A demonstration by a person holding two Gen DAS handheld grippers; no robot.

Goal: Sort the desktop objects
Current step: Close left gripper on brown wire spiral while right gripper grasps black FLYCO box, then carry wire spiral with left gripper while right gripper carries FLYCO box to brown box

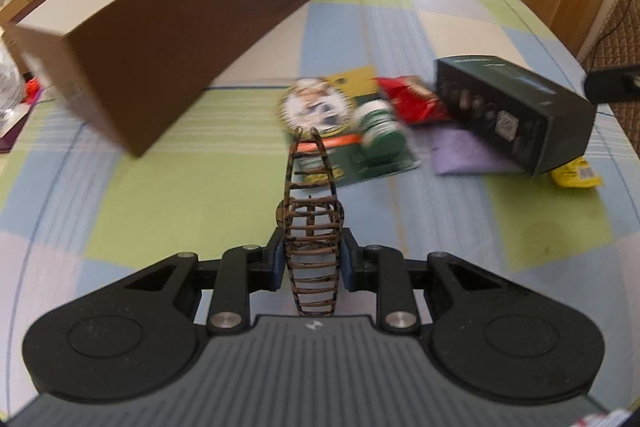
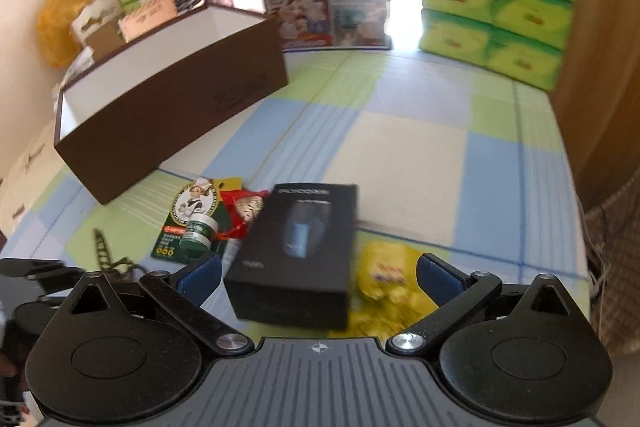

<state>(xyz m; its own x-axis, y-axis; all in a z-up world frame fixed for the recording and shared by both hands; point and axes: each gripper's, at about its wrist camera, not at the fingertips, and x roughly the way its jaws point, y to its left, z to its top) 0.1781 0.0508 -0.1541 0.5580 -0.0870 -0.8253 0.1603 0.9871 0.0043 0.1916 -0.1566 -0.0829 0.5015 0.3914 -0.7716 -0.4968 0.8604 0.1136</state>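
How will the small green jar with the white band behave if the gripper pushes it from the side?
The small green jar with the white band looks round, so it may roll if it tips over. It stands on the glossy green printed card, which seems smooth, so it may slide first. It appears small and probably light, so a gentle push could move it.

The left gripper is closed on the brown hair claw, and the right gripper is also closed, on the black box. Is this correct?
Not entirely. The left gripper is indeed shut on the brown hair claw, as the left wrist view shows. But the right gripper is open: in the right wrist view its blue pads stand wide apart, and the black box lies between them, not pressed.
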